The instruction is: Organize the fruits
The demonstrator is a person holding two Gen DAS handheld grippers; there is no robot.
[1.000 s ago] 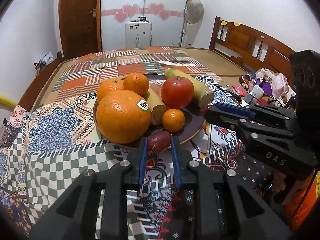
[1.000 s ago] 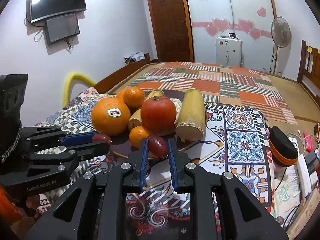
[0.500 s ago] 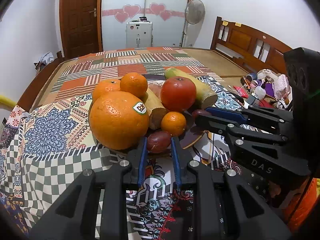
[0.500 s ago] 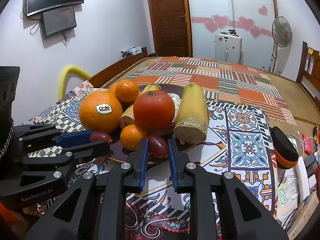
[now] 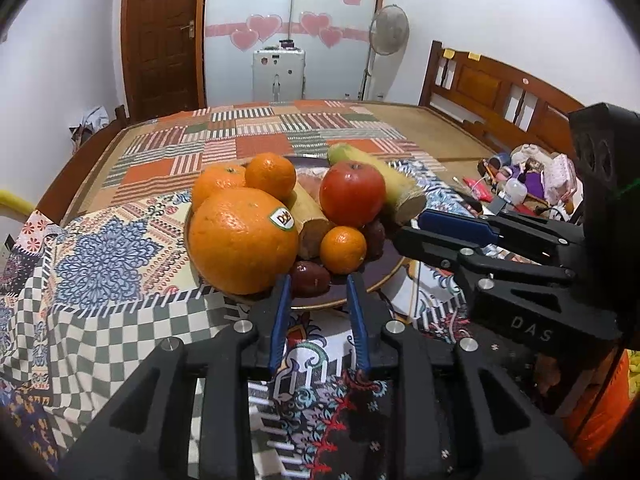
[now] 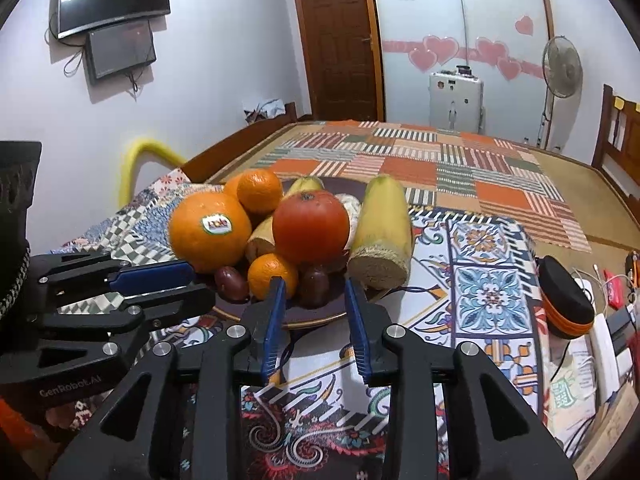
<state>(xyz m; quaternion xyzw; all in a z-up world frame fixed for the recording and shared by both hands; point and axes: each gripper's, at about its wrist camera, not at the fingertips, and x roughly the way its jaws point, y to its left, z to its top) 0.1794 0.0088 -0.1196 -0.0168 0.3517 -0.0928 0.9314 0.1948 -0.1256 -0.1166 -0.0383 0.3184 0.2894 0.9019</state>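
Note:
A dark plate (image 5: 360, 292) (image 6: 320, 318) on the patterned cloth holds a big orange (image 5: 242, 240) (image 6: 208, 232), small oranges (image 5: 343, 250) (image 6: 273, 276), a red apple (image 5: 352, 194) (image 6: 311, 226) and cut bananas (image 6: 382, 232). My left gripper (image 5: 319, 280) is open just short of a dark red date (image 5: 310, 279) (image 6: 231, 283) that lies on the plate. My right gripper (image 6: 314, 284) is open with a second date (image 6: 315, 286) (image 5: 374, 234) lying on the plate just beyond its tips. Each gripper shows in the other's view.
A black and orange case (image 6: 564, 300) and cables lie right of the plate. Clutter (image 5: 528, 180) sits by the wooden headboard (image 5: 492, 92). A patchwork mat (image 5: 256, 140) stretches behind the plate.
Both grippers opened and let their dates go onto the plate's front edge. Both have drawn back a little from the fruit.

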